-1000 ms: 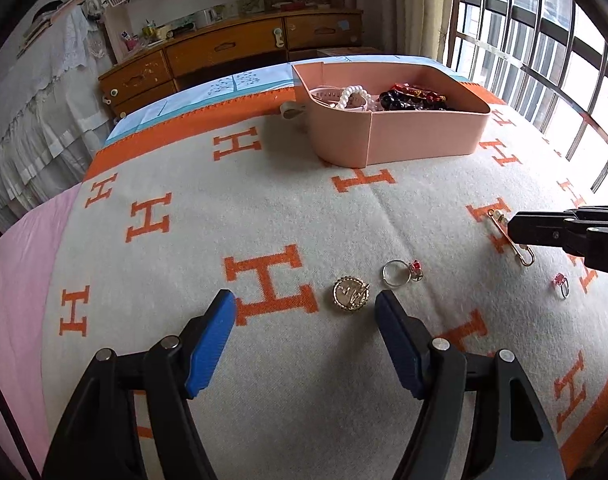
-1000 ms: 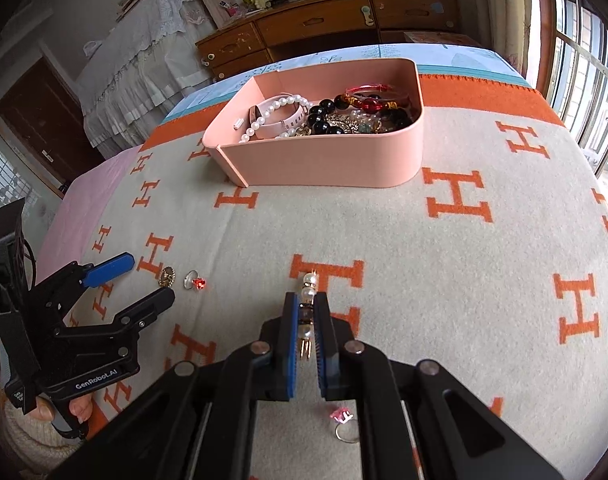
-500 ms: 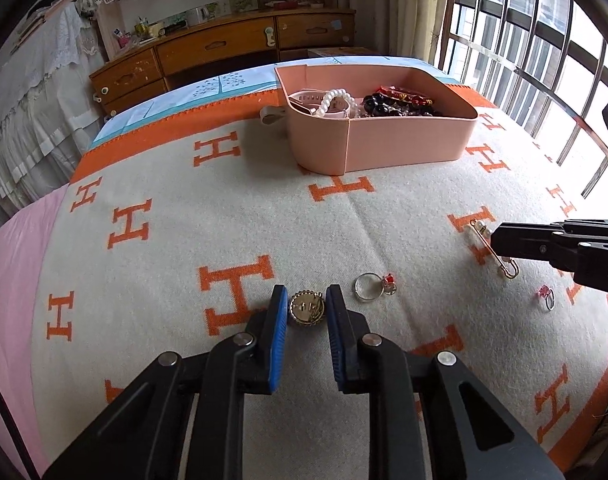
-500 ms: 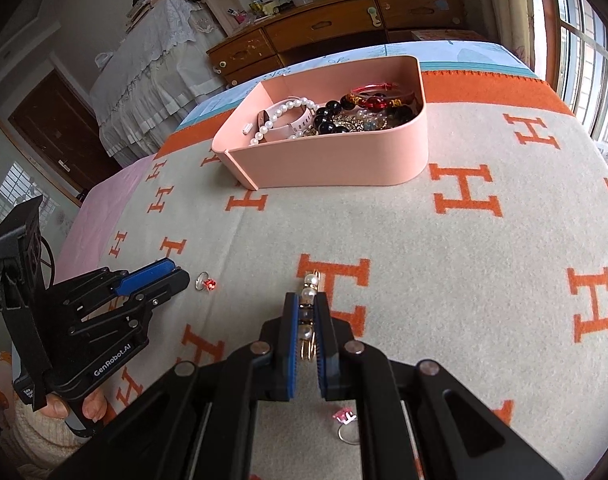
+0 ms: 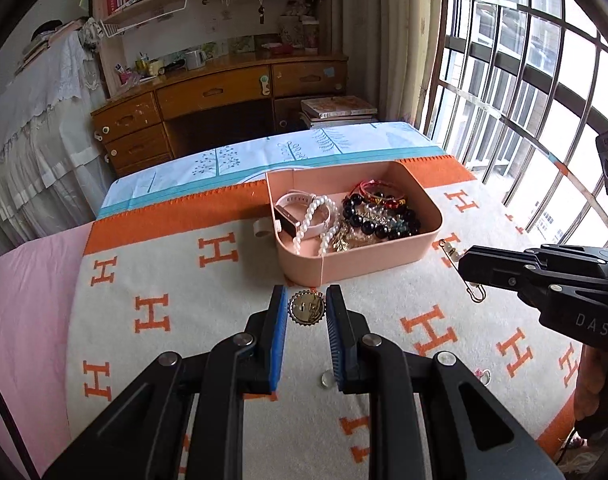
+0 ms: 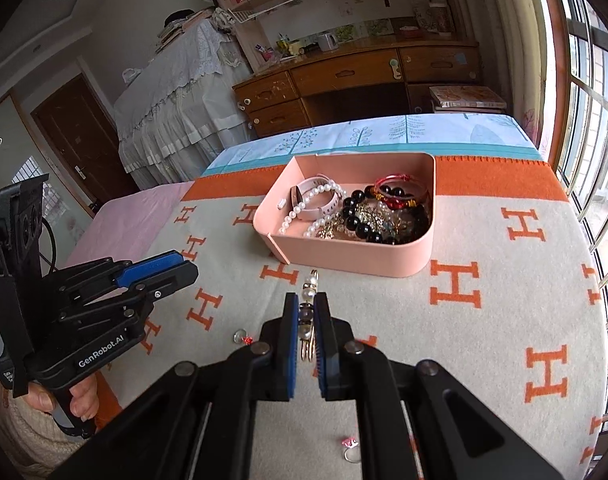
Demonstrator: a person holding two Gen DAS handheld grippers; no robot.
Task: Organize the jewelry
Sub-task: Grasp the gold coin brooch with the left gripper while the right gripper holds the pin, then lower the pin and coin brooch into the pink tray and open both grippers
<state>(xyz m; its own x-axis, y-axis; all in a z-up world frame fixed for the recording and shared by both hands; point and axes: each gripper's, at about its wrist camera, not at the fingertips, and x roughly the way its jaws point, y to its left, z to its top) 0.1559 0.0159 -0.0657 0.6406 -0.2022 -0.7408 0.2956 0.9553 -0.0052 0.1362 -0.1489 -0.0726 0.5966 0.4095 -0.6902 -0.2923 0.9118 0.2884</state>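
My left gripper (image 5: pixel 306 312) is shut on a round gold brooch (image 5: pixel 307 307) and holds it above the blanket, just short of the pink jewelry box (image 5: pixel 368 258). My right gripper (image 6: pixel 304 320) is shut on a gold pin with pearls (image 6: pixel 308 292), also lifted, near the box (image 6: pixel 360 254). The pin also shows in the left wrist view (image 5: pixel 460 270), right of the box. The box holds a pearl bracelet (image 5: pixel 316 220), a watch and dark beads. A ring with a red stone (image 6: pixel 241 337) and a pink-stone ring (image 6: pixel 350 449) lie on the blanket.
The bed is covered by a cream blanket with orange H marks (image 5: pixel 219 252). A wooden desk (image 5: pixel 223 96) stands beyond the bed. A barred window (image 5: pixel 524 92) is at the right. The left gripper body (image 6: pixel 87 320) shows at left.
Both grippers have risen off the blanket with their pieces and moved toward the pink box. The left gripper went from open to shut on the brooch.
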